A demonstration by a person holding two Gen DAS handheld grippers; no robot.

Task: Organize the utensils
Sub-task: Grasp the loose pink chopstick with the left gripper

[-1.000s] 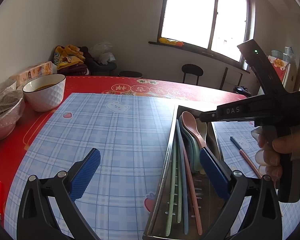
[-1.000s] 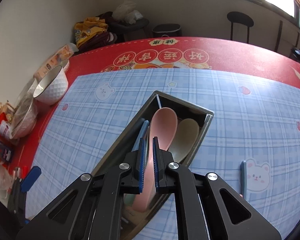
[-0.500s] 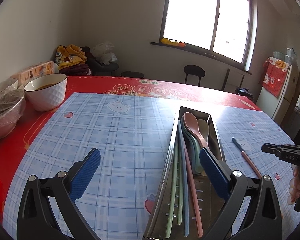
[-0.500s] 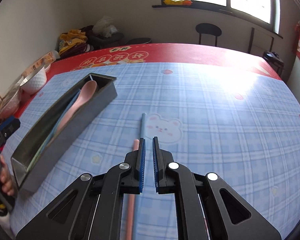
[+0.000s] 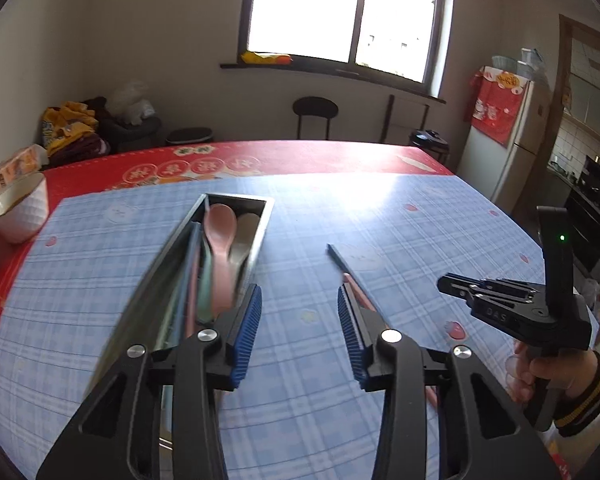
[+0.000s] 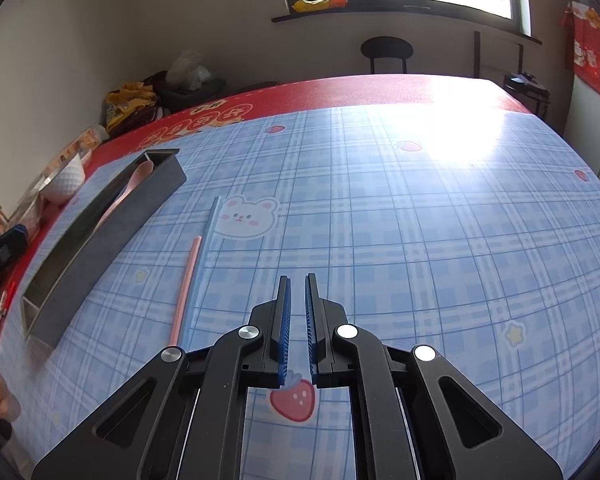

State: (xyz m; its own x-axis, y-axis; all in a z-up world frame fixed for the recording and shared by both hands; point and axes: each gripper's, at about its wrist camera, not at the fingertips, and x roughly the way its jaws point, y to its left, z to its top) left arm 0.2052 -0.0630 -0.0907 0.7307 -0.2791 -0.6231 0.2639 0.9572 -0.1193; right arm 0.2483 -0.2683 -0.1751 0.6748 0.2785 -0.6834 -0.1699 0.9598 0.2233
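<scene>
Pink chopstick (image 6: 186,284) and blue chopstick (image 6: 206,256) lie left of centre, beside the metal tray (image 6: 112,240) — left gripper (image 5: 299,322) closing on nothing, right gripper (image 6: 297,320) pinched empty; next, probably grasping one.

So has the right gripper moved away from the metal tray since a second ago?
Yes. The right gripper, shut and empty, was over the metal tray; the tray now lies off to its left, with the chopsticks between them.

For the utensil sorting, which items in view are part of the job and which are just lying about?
Job:
- metal tray
- pink spoon and beige spoon in it
- blue chopstick and pink chopstick loose on the mat

Lying about:
- white bowl
- clothes pile
- stool
- fridge
</scene>
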